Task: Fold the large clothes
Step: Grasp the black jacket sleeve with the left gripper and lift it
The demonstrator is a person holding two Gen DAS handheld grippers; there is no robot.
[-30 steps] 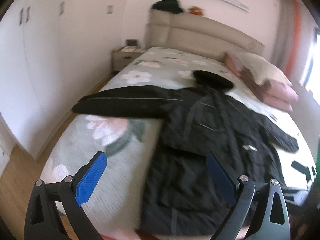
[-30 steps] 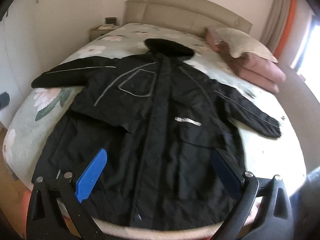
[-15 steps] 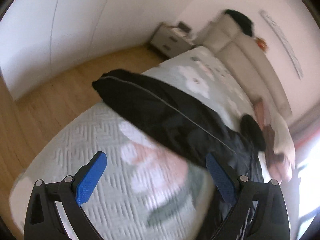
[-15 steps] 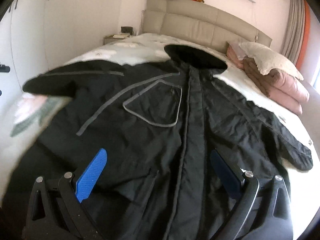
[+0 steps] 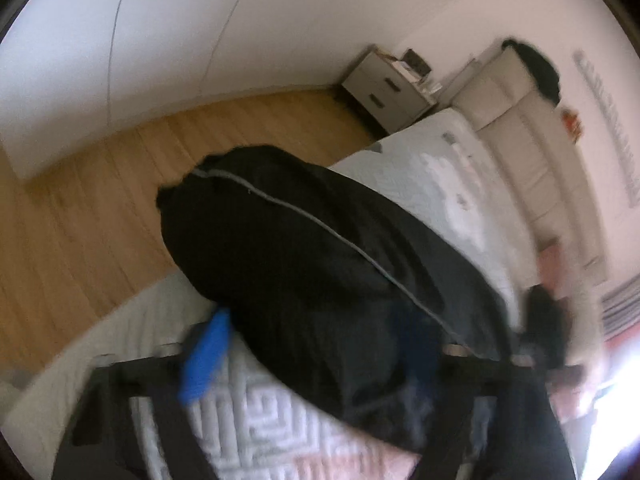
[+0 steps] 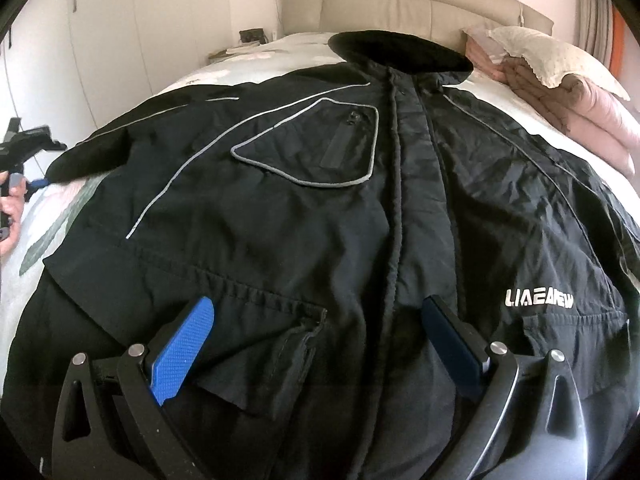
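A large black padded jacket with thin grey piping [image 6: 332, 216] lies front-up and spread flat on the quilted, floral-patterned bed [image 6: 60, 216]; its long axis runs from the hem nearest the right wrist camera to the black hood [image 6: 400, 50], which points toward the beige upholstered headboard [image 6: 420, 4]; the closed front placket runs up the middle along that axis; white capitals on the chest read something like "LIAEAIEW", though the letters are stylised and hard to make sure of; a grey-outlined chest pocket [image 6: 316, 144] sits on the other side of the placket; one black sleeve [image 5: 304, 256] stretches sideways across the bed toward its edge, cuff over the wooden floor [image 5: 80, 216]; the right hand-held gripper [image 6: 320, 336] hovers low over the lower front of the jacket, its blue pads spread wide and holding nothing; the left hand-held gripper [image 5: 316, 356] is blurred, pads apart on either side of the sleeve, and whether they touch the cloth I cannot tell; folded pink bedding under a cream lace-edged pillow [image 6: 560, 60] lies beside the hood; a white bedside cabinet [image 5: 384, 92] stands by the headboard.
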